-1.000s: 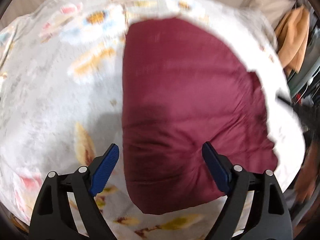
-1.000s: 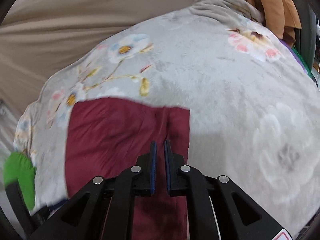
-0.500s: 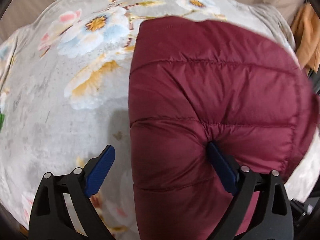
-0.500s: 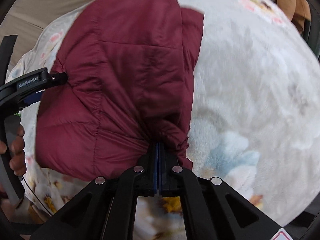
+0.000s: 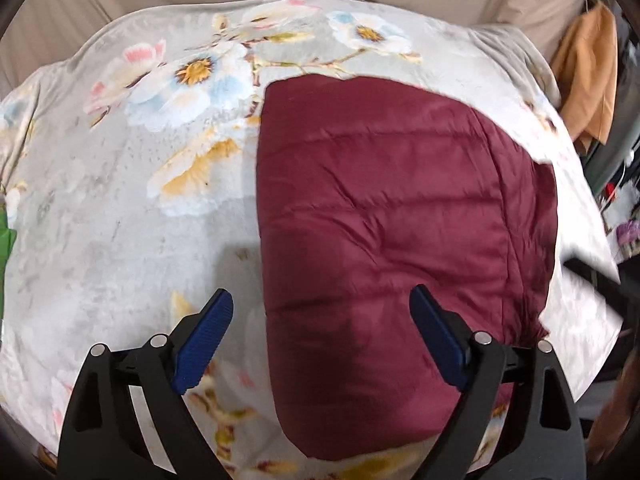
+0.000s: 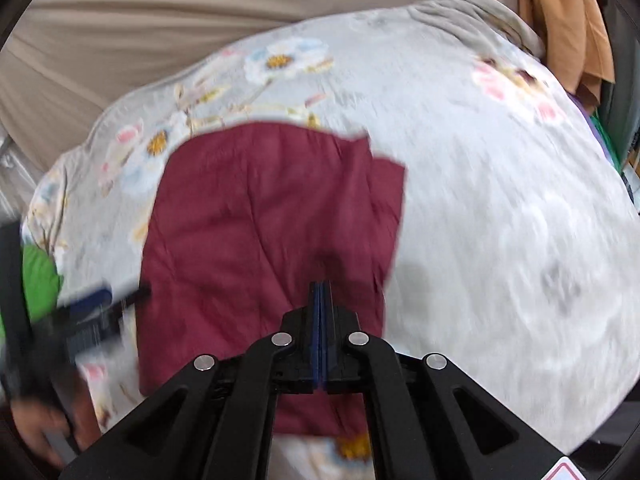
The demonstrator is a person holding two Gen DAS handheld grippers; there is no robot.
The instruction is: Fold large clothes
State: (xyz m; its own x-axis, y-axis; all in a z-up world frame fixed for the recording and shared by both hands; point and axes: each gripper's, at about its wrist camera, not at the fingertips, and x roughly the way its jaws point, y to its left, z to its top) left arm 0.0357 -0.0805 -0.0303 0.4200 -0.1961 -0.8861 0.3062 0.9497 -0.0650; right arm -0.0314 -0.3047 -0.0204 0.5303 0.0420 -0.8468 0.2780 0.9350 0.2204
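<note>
**A:** What lay on the bed?

**B:** A maroon quilted puffer jacket (image 5: 404, 216), folded into a rough block, rested on a pale grey blanket printed with flowers (image 5: 132, 208). The jacket sat toward the near right part of the blanket, with bare floral cloth to its left and beyond its far edge.

**A:** And the left hand-held gripper (image 5: 320, 336)?

**B:** Its blue-padded jaws stood wide apart, having just eased slightly inward. The left pad hung over bare blanket; the right pad hung over the jacket. The jacket's left edge lay between them, but neither pad was pressing it.

**A:** The right one?

**B:** The right hand-held gripper (image 6: 321, 292) was fully closed, pads pressed flat together with no cloth pinched between them. It pointed down over the near part of the jacket. That view was motion-blurred.

**A:** Anything else?

**B:** A beige curtain (image 6: 120, 32) hung behind the bed, and an orange garment (image 5: 592, 72) hung at the far right. In the right view, a hand (image 6: 36, 428) at the near left held the other gripper's handle.
</note>
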